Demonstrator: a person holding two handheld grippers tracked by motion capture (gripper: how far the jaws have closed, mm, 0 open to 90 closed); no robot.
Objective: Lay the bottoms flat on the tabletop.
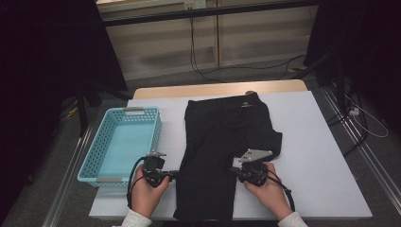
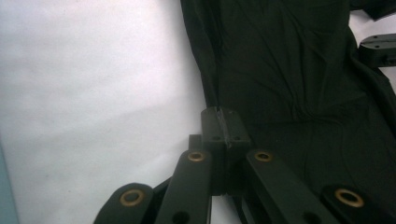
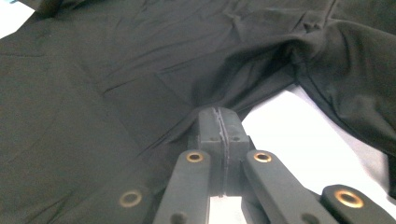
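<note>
- Folding the black shorts (image 1: 222, 142) at the table's (image 1: 312, 156) centre: left gripper (image 1: 174, 175) and right gripper (image 1: 235, 171) each pinch 1 edge of the near leg.
- Lift both evenly, keeping the fabric taut.

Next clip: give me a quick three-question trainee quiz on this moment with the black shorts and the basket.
1. True or false: the blue basket already holds the black shorts.
2. Which edges of the shorts do the left gripper and the right gripper pinch?
A. both at the waistband
B. one on each side edge of the near leg
C. both on the far leg
3. Fill in: the basket stands to the ___ of the shorts in the high view.

Key:
1. False: the basket is empty, and the shorts lie flat on the white table.
2. B: each gripper's jaws are closed on fabric at an opposite edge of the near leg.
3. left
</note>
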